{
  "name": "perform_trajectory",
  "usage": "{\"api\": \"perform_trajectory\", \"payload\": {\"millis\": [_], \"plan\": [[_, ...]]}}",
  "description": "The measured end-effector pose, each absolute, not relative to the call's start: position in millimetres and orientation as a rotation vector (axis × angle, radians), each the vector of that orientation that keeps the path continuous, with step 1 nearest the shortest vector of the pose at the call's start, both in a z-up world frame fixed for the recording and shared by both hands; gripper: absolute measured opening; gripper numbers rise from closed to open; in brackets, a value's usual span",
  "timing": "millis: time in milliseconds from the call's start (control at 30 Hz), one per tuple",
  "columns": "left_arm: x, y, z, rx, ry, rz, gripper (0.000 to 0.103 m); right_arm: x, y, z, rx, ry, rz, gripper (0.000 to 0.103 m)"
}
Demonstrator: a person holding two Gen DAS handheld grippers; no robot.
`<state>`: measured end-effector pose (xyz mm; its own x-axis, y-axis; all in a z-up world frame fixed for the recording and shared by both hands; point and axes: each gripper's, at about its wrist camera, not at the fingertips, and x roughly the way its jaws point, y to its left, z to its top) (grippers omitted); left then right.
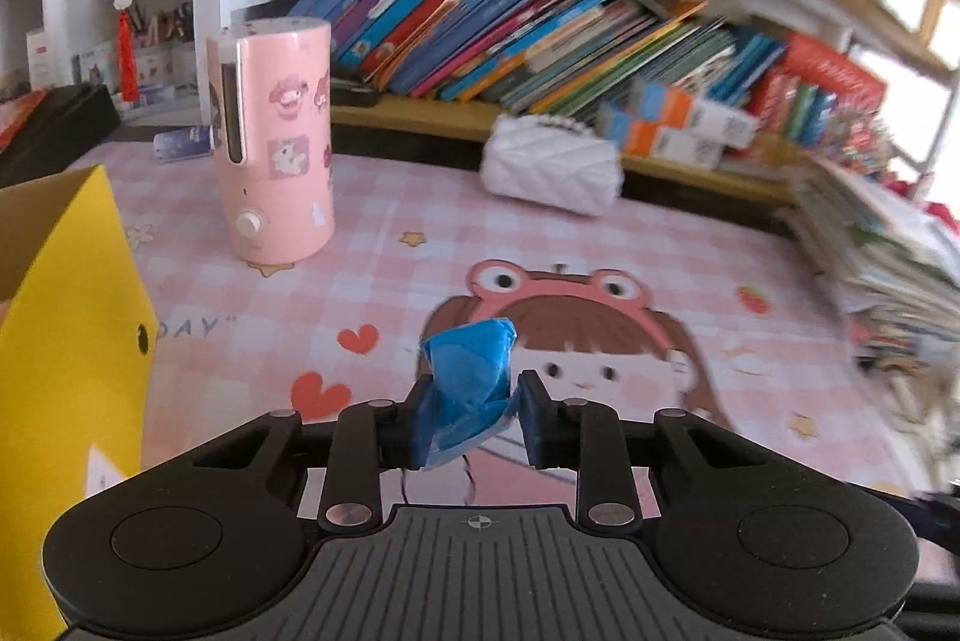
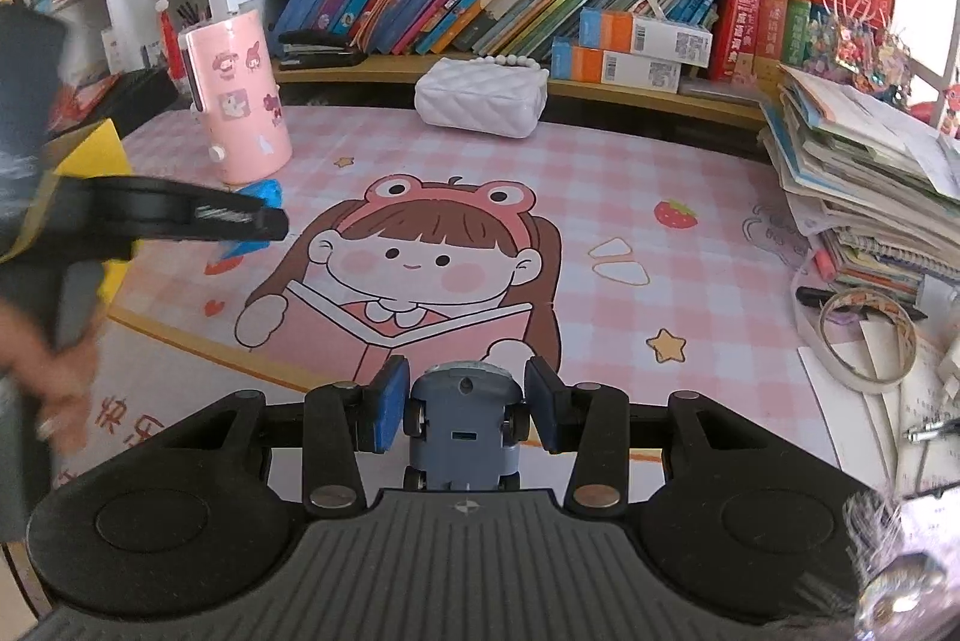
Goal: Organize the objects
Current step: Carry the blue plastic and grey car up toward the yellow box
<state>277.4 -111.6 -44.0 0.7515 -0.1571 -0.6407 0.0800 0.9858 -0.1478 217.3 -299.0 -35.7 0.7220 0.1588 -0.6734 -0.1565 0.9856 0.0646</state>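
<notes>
Gripping a crumpled blue wrapper (image 1: 471, 380) between its pads, the left gripper (image 1: 474, 413) hangs above the pink cartoon desk mat (image 1: 600, 233), the wad sticking up and forward past the fingertips. To its left, close by, stands the yellow cardboard box (image 1: 66, 341) with its top open; the drop most likely turns on that sideways offset, the box lying left of the tool and rising higher than the wrapper. In the right wrist view the right gripper (image 2: 468, 401) is clamped on a small blue-grey toy car (image 2: 463, 425), nose pointing away along the fingers, low over the near edge of the mat. That hand is farther from the box, which shows there only as a yellow sliver behind the left tool.
</notes>
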Motion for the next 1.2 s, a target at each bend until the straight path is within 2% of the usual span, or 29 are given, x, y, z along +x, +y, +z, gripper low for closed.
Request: {"api": "perform_trajectory", "payload": {"millis": [400,1200], "plan": [[188,-73,-21,-0.184,0.673,-0.198,0.026,170,-261,-19,0.027,0.715,0.155,0.040],[52,71,3,-0.243,0.604,-0.015,0.026,65,-110,7,-0.039,0.649,0.366,0.040]]}}
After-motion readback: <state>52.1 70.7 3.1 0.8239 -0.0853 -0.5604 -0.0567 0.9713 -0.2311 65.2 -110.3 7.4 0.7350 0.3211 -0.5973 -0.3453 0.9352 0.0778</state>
